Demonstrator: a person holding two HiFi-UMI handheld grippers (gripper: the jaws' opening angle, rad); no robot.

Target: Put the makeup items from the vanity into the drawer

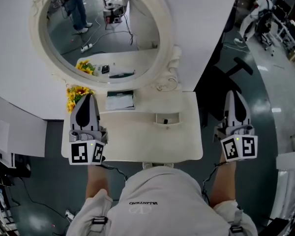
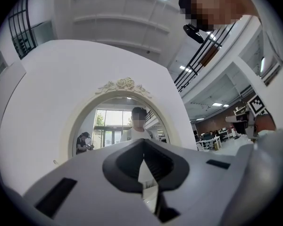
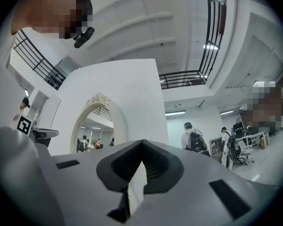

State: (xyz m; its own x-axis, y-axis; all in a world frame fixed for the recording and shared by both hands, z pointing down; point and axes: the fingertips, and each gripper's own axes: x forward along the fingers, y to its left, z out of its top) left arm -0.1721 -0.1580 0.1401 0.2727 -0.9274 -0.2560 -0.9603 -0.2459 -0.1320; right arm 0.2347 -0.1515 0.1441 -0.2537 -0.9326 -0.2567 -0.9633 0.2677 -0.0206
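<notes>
Both tongs are closed and empty: the left tongs over the left edge of the bench beside yellow flowers, the right tongs off its right side. A flat makeup case lies below the mirror, just right of the left tongs' tips.

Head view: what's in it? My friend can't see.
A person stands at a vanity with a round mirror, the left gripper over its left edge, the right gripper off its right side. Yellow flowers sit below the mirror.

Front of vanity open, flowers back-left; mirror behind
</notes>
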